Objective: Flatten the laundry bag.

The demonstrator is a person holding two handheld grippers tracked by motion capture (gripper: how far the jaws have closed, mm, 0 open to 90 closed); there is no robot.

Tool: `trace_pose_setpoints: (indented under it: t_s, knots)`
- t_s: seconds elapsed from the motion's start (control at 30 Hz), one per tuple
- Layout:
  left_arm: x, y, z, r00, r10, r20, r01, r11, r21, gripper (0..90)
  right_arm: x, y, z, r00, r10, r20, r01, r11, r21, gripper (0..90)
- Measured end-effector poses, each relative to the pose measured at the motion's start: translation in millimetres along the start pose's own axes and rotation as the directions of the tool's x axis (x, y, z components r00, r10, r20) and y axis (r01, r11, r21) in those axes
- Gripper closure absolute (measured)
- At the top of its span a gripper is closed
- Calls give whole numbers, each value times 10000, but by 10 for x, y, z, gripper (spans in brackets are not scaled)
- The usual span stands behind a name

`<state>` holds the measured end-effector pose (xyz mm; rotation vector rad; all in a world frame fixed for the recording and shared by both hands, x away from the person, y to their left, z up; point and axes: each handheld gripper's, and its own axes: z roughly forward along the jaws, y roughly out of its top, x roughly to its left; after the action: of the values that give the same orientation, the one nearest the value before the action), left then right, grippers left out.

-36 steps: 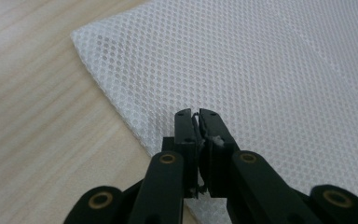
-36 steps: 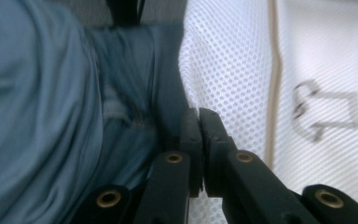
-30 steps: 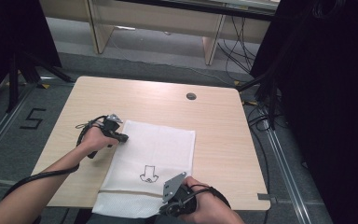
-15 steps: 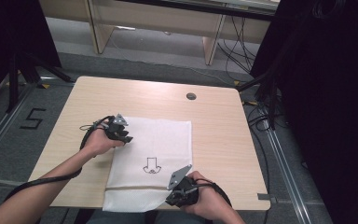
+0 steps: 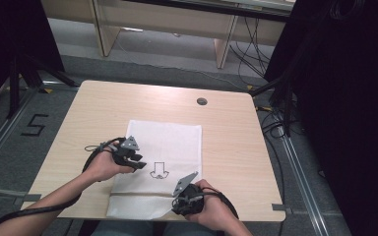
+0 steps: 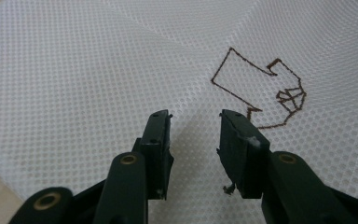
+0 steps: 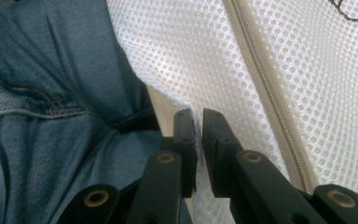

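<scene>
My left tongs (image 6: 193, 123) have just been opening and stand apart over the white mesh bag (image 5: 170, 147), gripping nothing. The bag lies flat on the counter (image 5: 226, 128), its near edge overhanging. My right tongs (image 7: 199, 120) have just been easing open, that edge in their narrow gap.

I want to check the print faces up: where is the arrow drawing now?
In the high view the arrow drawing sits on the white mesh bag at the table's near middle, between the left gripper and the right gripper.
</scene>
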<state>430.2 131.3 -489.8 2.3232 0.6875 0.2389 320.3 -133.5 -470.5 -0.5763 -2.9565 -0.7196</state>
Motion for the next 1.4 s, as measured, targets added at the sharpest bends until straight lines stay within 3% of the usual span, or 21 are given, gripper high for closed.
trace_pose_setpoints:
  t_s: [0.07, 0.2, 0.3, 0.37, 0.47, 0.5, 0.53, 0.57, 0.63, 0.7, 0.77, 0.8, 0.83, 0.93, 0.97, 1.07, 1.1, 1.13, 1.17, 1.27, 1.4]
  knots:
    - [-13, -22, 10, 9996, -278, 2, 278, 9995, -131, 615, -4, 20, 28, 9999, 88, 65, -88, 10000, -21, 826]
    - [-13, -43, -57, 9999, -130, -9, 130, 9996, -247, 595, -3, 19, 48, 9999, 144, 73, -144, 9999, 1, 760]
    - [-27, -99, -141, 9995, -320, -11, 319, 9985, -448, 559, 5, -3, -43, 10000, 47, -71, -50, 9992, -402, 668]
    - [-38, -157, -205, 9989, -478, -16, 476, 9964, -695, 547, 5, -9, -75, 9998, 14, -180, -24, 9985, -545, 656]
    - [-67, -255, -309, 9988, -479, 104, 487, 9951, -859, 530, 0, -34, -199, 9990, 305, -312, -333, 9948, -959, 604]
    - [-91, -291, -333, 9978, -650, 88, 656, 9931, -971, 530, -14, -56, -287, 9967, 774, -232, -798, 9885, -1281, 596]
    - [-138, -360, -381, 9960, -871, 180, 884, 9909, -1010, 532, -33, -64, -322, 9953, 926, -296, -959, 9851, -1424, 598]
    - [-149, -389, -414, 9974, -703, 175, 716, 9935, -887, 539, -73, -76, -360, 9939, 1100, -52, -1094, 9817, -1559, 607]
    - [-185, -414, -434, 9960, -861, 219, 878, 9920, -913, 548, -117, -92, -389, 9918, 1272, 132, -1233, 9784, -1657, 629]
    - [-245, -458, -473, 9961, -811, 350, 837, 9933, -800, 581, -229, -150, -420, 9800, 1811, 820, -1637, 9692, -1839, 723]
    - [-306, -493, -510, 9966, -728, 387, 748, 9959, -512, 644, -399, -253, -405, 9516, 2716, 1437, -2422, 9508, -1930, 834]
    - [-325, -502, -521, 9969, -684, 398, 699, 9968, -395, 675, -455, -292, -408, 9364, 3141, 1566, -2887, 9430, -1653, 865]
    - [-367, -507, -522, 9943, -920, 539, 939, 9950, -346, 720, -533, -350, -374, 9227, 3540, 1530, -3315, 9307, -1542, 895]
    - [-384, -501, -514, 9935, -863, 747, 875, 9961, -129, 766, -578, -381, -341, 9192, 3637, 1513, -3423, 9275, -1502, 900]
    - [-372, -502, -499, 9944, -675, 818, 670, 9977, 95, 775, -577, -379, -323, 9134, 3785, 1495, -3597, 9227, -1387, 900]
    - [-377, -511, -422, 9939, -704, 845, 672, 9969, 400, 791, -612, -377, -257, 9159, 3726, 1491, -3572, 9262, -1204, 900]
    - [-379, -513, -400, 9933, -725, 898, 682, 9964, 502, 791, -605, -372, -230, 9116, 3848, 1445, -3713, 9217, -1119, 900]
    - [-370, -513, -375, 9952, -471, 856, 402, 9960, 801, 792, -619, -368, -191, 9140, 3770, 1498, -3665, 9257, -934, 900]
    - [-370, -513, -375, 9952, -471, 856, 402, 9960, 801, 792, -619, -368, -191, 9140, 3770, 1498, -3665, 9257, -934, 900]
    - [-353, -506, -351, 9960, 28, 890, -134, 9929, 1183, 788, -640, -365, -151, 9142, 3661, 1740, -3574, 9305, -804, 900]
    - [-365, -493, -304, 9961, -94, 882, -6, 9936, 1127, 785, -680, -377, -132, 9074, 3819, 1755, -3738, 9242, -786, 900]
